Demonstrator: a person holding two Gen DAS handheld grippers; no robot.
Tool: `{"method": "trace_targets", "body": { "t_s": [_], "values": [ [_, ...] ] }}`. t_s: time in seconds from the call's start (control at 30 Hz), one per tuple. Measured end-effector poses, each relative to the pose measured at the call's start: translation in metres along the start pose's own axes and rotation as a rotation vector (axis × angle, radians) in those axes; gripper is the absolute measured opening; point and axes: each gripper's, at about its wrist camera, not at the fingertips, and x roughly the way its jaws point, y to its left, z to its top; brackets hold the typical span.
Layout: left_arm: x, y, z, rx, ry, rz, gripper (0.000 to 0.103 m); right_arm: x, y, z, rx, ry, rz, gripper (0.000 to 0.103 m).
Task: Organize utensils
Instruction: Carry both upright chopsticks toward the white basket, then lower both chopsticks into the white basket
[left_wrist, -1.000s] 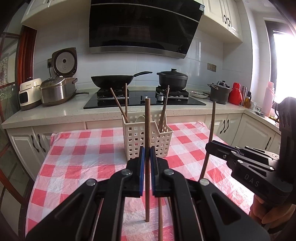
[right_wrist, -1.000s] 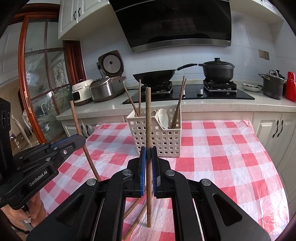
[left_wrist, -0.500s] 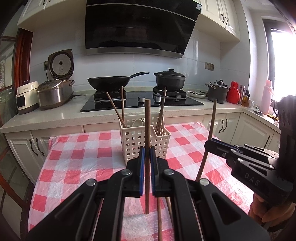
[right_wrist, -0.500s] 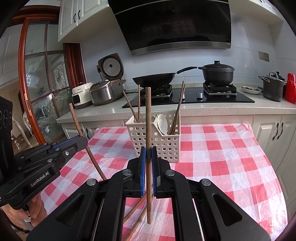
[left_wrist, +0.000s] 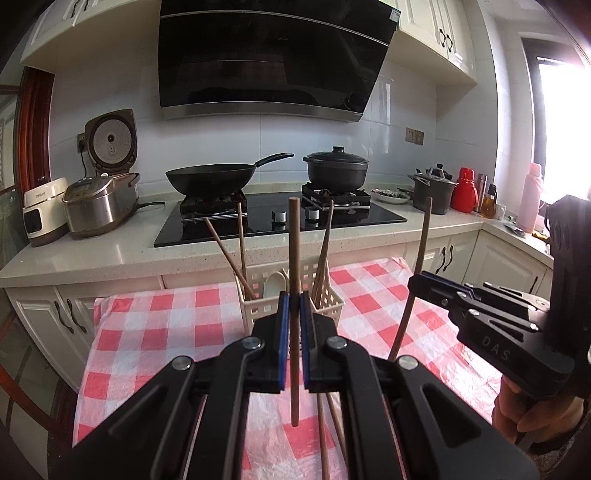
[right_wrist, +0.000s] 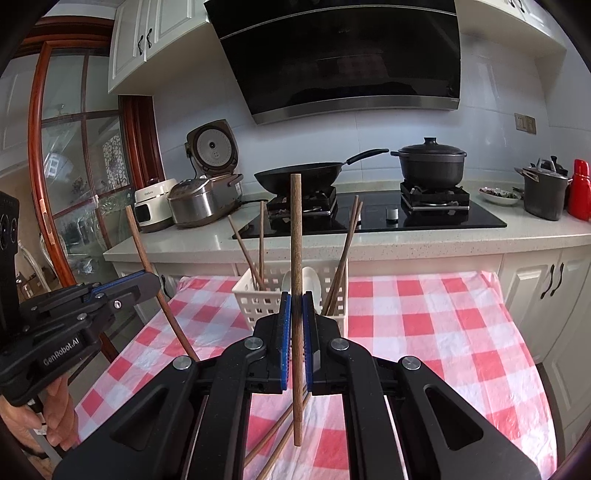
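Checked red-white tablecloth (left_wrist: 155, 332); white slotted plastic basket (left_wrist: 258, 314) centre frame, beyond both grippers. Left gripper (left_wrist: 291, 325) pinching upright brown wooden chopstick (left_wrist: 294, 258); right gripper (right_wrist: 296, 325) pinching second upright chopstick (right_wrist: 295, 229). Neither clearly nearer.

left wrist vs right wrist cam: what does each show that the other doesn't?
Left wrist only: the right hand-held gripper from outside, a pink bottle by the window.
Right wrist only: the left hand-held gripper from outside, a glass-paned door.
Both: a chopstick clamped upright in the near jaws, the white basket holding chopsticks and a spoon, loose chopsticks on the checked cloth.
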Motion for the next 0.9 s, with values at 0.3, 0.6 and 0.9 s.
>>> {"method": "trace_targets", "body": {
  "t_s": [0.3, 0.6, 0.9],
  "values": [
    [0.011, 0.008, 0.04, -0.001, -0.019, -0.021, 0.006, 0.022, -0.013, 0.026, 0.019, -0.004, 0.003, 0.005],
    [0.008, 0.013, 0.11, -0.005, -0.105, -0.032, 0.006, 0.045, -0.028, 0.072, 0.035, -0.038, -0.011, 0.005],
    [0.032, 0.023, 0.177, -0.031, -0.175, 0.042, 0.006, 0.067, -0.025, 0.118, 0.015, -0.11, -0.027, 0.005]
  ]
}}
